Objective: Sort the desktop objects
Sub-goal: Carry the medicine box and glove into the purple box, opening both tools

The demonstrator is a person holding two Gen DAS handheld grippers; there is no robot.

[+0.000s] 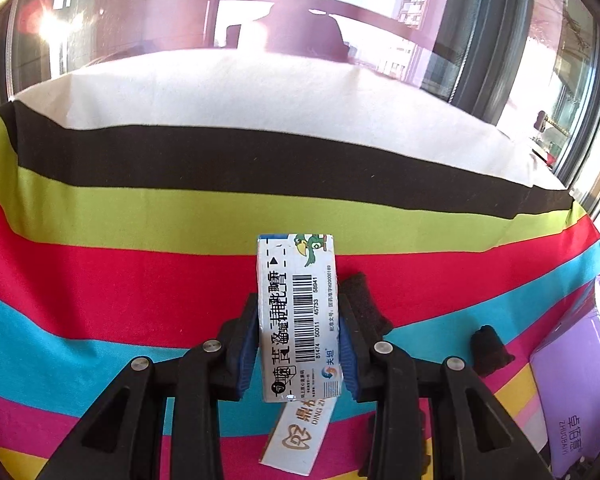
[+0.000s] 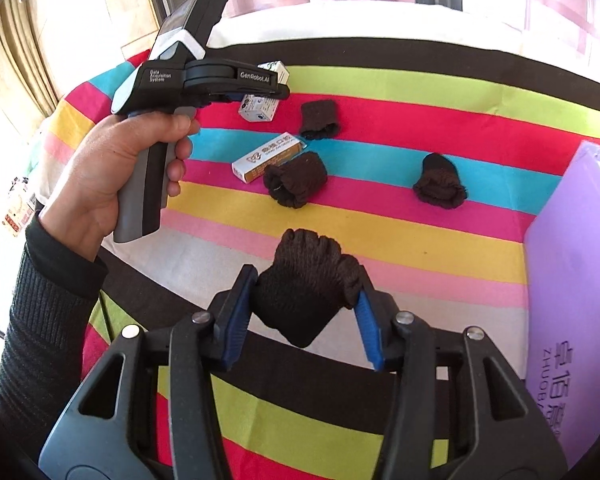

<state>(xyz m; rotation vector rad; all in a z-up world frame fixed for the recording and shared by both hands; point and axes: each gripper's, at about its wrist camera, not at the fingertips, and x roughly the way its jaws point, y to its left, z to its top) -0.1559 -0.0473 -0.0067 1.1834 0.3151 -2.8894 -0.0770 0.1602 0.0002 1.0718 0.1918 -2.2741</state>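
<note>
My left gripper [image 1: 300,320] is shut on a white medicine box with a barcode and a green parrot [image 1: 298,312], held above the striped cloth. In the right wrist view the left gripper [image 2: 260,94] hangs over that box [image 2: 258,110]. My right gripper [image 2: 306,292] is shut on a dark brown knitted roll [image 2: 306,284], lifted above the cloth. A white and gold box [image 2: 268,156] lies flat on the cloth; it also shows under the left gripper [image 1: 296,436]. Three more brown rolls lie nearby [image 2: 296,180], [image 2: 319,119], [image 2: 440,182].
A purple box [image 2: 576,264] stands at the right edge; it also shows in the left wrist view [image 1: 572,392]. Two brown rolls [image 1: 364,300], [image 1: 492,350] lie right of the left gripper. The striped tablecloth [image 1: 140,280] ends at windows behind.
</note>
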